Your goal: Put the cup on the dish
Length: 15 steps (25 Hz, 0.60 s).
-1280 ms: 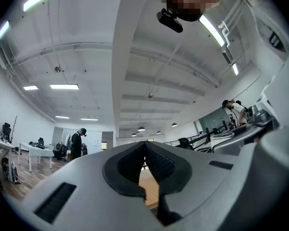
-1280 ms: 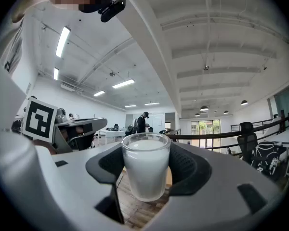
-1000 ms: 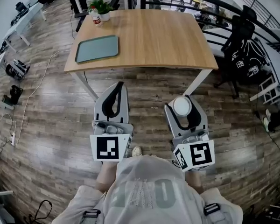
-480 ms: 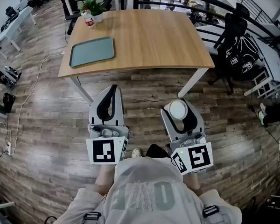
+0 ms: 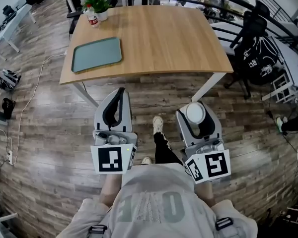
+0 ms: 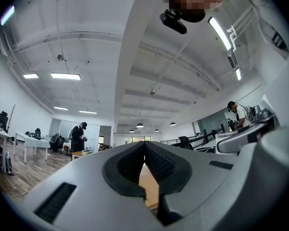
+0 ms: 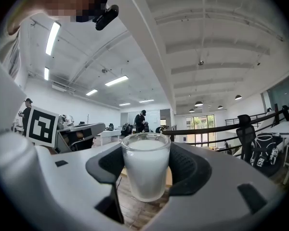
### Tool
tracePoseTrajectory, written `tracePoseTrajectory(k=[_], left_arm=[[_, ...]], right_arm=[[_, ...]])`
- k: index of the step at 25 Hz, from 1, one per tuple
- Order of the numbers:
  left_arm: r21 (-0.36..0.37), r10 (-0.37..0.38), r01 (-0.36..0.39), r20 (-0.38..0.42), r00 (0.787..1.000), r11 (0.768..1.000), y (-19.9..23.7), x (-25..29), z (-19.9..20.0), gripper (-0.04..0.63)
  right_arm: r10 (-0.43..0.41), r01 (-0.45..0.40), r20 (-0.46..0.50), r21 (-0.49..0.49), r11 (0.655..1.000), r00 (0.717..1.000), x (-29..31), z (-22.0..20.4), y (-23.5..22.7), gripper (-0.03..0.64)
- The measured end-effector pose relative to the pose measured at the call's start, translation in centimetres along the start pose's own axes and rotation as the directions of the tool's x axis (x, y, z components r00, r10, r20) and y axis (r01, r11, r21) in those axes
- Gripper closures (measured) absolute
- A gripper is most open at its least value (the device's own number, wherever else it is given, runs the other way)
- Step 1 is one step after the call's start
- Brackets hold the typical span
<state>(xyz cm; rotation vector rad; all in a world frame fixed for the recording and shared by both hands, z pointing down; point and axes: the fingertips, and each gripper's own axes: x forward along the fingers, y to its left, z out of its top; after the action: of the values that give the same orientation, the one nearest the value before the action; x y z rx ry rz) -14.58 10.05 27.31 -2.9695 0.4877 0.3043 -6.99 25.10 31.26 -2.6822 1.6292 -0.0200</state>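
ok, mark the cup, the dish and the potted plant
cup (image 7: 144,170), right gripper view, frosted side wall.
dish (image 5: 96,54), head view, flat centre.
potted plant (image 5: 98,4), head view, leaves.

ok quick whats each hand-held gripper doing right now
Left hand-held gripper: closed, nothing between its jaws.
Right hand-held gripper: closed on the cup.

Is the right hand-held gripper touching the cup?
Touching. Right gripper view: the right hand-held gripper clamps the cup on both sides, no gap.
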Motion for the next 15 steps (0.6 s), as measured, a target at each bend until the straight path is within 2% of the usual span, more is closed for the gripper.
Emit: tracePoseTrajectory(k=[8, 15], left_arm=[[0.122, 0.071, -0.067, -0.028, 0.997, 0.99, 2.6, 5.3, -1.6, 0.586], [0.137, 0.118, -0.111, -0.043, 0.992, 0.984, 5.4, 14.6, -3.5, 0.586]], right_arm=[[0.078, -0.078, 0.019, 0.008, 0.997, 0.997, 8.2, -1.3, -2.4, 0.351], [0.107, -0.107, 0.029, 0.0, 0.994, 0.994, 17.0, 0.1, -7.9, 0.351]])
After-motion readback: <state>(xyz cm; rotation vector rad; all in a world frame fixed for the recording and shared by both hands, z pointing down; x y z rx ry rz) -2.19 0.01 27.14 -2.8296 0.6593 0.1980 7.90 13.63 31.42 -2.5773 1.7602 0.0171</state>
